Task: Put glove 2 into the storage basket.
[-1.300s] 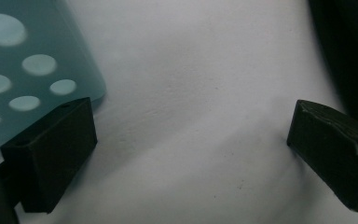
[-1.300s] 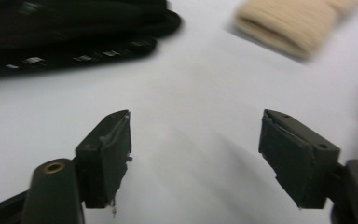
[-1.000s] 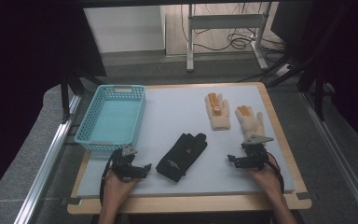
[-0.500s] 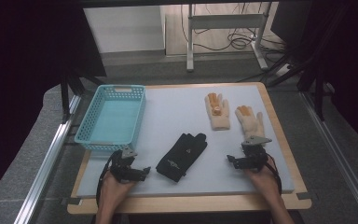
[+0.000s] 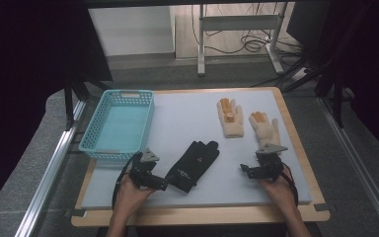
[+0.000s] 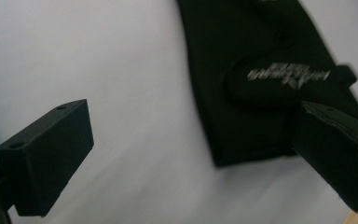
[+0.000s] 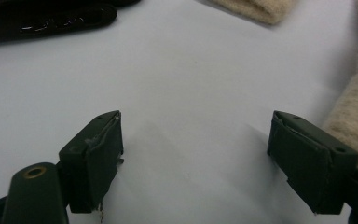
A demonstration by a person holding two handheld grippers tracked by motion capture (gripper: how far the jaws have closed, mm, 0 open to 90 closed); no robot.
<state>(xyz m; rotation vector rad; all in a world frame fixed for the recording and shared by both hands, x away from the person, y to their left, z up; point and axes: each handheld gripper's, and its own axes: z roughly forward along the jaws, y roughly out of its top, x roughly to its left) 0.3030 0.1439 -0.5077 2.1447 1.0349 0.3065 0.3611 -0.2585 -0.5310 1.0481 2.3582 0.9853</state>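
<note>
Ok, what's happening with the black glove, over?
Left hand-held gripper open beside black glove, jaws just opening. Right hand-held gripper open by cream glove. Nothing in the way.

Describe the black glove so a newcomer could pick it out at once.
Start at the turquoise basket on the white mat's left side. Just right of its near corner, close to the left gripper, lies the black glove. Both other gloves are cream, farther right.
</note>
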